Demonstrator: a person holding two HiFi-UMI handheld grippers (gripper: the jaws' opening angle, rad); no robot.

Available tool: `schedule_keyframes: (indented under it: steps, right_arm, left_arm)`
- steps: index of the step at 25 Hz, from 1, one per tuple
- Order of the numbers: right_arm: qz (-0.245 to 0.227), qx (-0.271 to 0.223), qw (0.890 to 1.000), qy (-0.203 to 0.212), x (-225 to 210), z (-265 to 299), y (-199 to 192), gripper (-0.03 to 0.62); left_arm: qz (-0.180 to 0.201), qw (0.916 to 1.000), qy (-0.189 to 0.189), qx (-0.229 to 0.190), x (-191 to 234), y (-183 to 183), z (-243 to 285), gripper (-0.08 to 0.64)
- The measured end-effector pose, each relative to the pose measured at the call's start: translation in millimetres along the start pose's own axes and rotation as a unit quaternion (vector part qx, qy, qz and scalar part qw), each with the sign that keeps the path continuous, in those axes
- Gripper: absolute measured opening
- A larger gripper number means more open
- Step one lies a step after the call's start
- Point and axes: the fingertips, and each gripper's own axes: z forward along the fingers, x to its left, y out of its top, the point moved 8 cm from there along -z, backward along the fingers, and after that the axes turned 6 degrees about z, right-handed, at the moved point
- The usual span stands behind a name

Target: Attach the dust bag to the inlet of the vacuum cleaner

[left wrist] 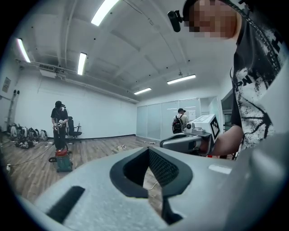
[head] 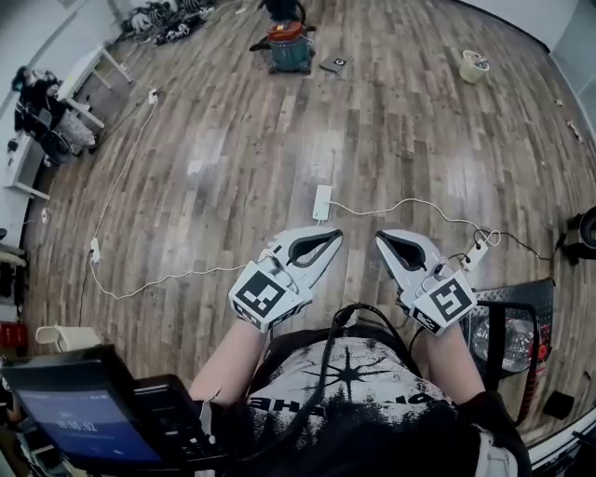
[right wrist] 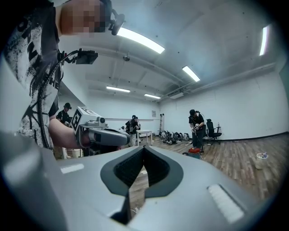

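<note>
The vacuum cleaner [head: 291,47], a teal drum with an orange-red top, stands far off on the wood floor with a person [head: 282,9] at it. It also shows in the left gripper view [left wrist: 63,160] and the right gripper view [right wrist: 195,152]. A flat dark square thing [head: 336,64] lies beside it; I cannot tell what it is. I cannot make out a dust bag in any view. My left gripper [head: 335,234] and right gripper [head: 380,237] are held side by side in front of my chest, both shut and empty, pointing roughly level toward the vacuum cleaner.
A white power strip [head: 322,201] and thin white cables cross the floor just ahead of the grippers. A black frame with a clear dome [head: 507,326] stands at my right, a screen [head: 74,410] at lower left. White tables [head: 88,79] line the left wall. A pale bucket [head: 474,65] sits far right.
</note>
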Motion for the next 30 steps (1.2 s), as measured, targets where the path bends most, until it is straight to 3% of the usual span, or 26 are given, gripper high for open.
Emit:
schedule_keyframes:
  steps: [7,18,23,30]
  right_arm:
    - [0.000,-0.002,1.000,-0.012,-42,-25,3,0.003]
    - [0.010,0.007,1.000,-0.024,-61,-16,-7,0.003]
    - [0.009,0.009,0.999,-0.041,-88,8,-8,0.003]
    - [-0.003,0.009,0.998,-0.062,-135,76,17,0.003]
  left_arm:
    - [0.001,0.9998,-0.019,-0.004,2,8,53,-0.002]
    - [-0.014,0.9993,-0.034,0.000,21,-4,72,-0.002]
    - [-0.019,0.9987,-0.048,-0.003,61,-17,92,-0.002]
    - [-0.008,0.9968,-0.078,-0.015,148,-7,120,-0.002]
